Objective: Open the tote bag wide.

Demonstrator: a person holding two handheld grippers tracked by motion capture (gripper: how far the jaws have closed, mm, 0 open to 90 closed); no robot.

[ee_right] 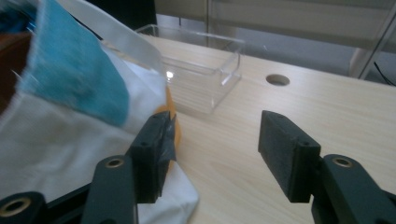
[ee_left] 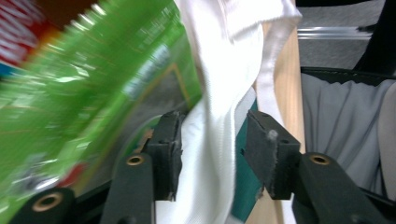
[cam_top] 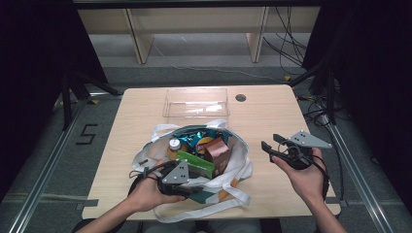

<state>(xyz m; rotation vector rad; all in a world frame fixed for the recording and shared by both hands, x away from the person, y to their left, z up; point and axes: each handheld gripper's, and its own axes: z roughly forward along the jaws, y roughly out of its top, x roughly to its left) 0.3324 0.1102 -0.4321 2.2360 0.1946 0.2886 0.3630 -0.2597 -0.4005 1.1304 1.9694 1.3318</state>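
The left claw [cam_top: 187, 187] straddles the white bag's [ee_left: 219, 135] rim, jaws parted, ready to steady it; the right claw [cam_top: 273, 145] hovers released above the tabletop [cam_top: 272, 116], waiting beside the bag

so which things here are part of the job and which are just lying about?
In the job:
- tote bag, left hand-held gripper open around its white fabric
- green packet, brown carton, bottle inside it
- right hand-held gripper, open beside the bag

Lying about:
- clear tray
- table
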